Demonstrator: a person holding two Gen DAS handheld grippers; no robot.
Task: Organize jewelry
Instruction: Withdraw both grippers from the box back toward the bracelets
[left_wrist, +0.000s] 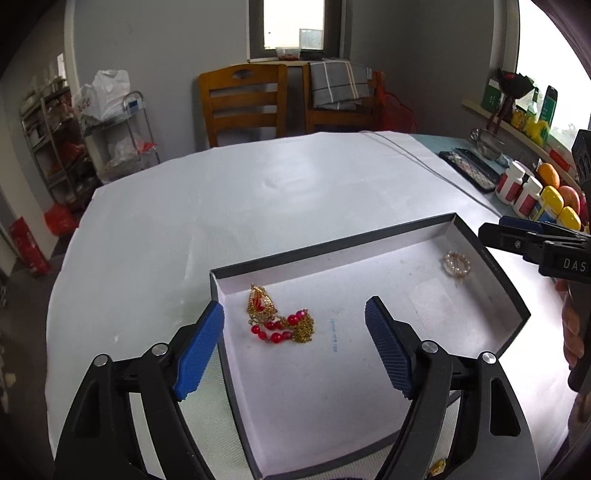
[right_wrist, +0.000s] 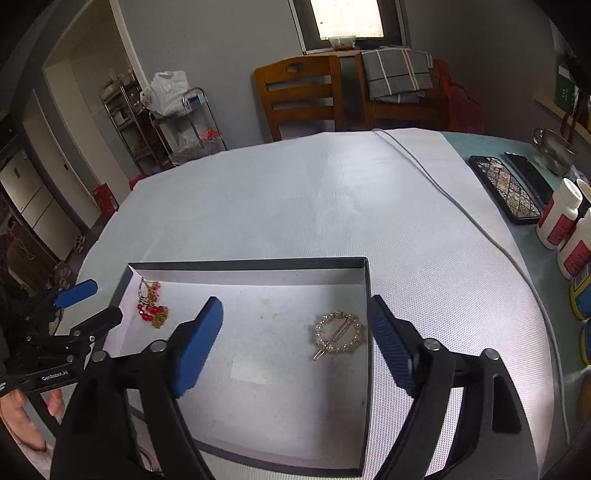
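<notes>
A round table under a white textured cloth (right_wrist: 332, 192) fills both views. On it, directly ahead of both grippers, lies a shallow rectangular box lid with dark grey walls and a white, slightly stained lining (left_wrist: 495, 280).

The left gripper (left_wrist: 295, 325), black-armed with ribbed blue pads, hangs above the box's near left part with its jaws spread wide and nothing between them. The right gripper (right_wrist: 295, 325), of the same build, is likewise wide open and empty over the box's right half, its right finger just past the box wall.

Just ahead of the left gripper, between its fingertips, a gold filigree ornament with red beads and a bunched fine gold chain (left_wrist: 280, 319) lies on the lining; whether it is an earring or a pendant is hard to tell. Between the right gripper's fingertips, closer to the right one, rests a ring-shaped gold hair clip set with small pearls (right_wrist: 338, 334), lying flat, well apart from the beaded piece.
</notes>
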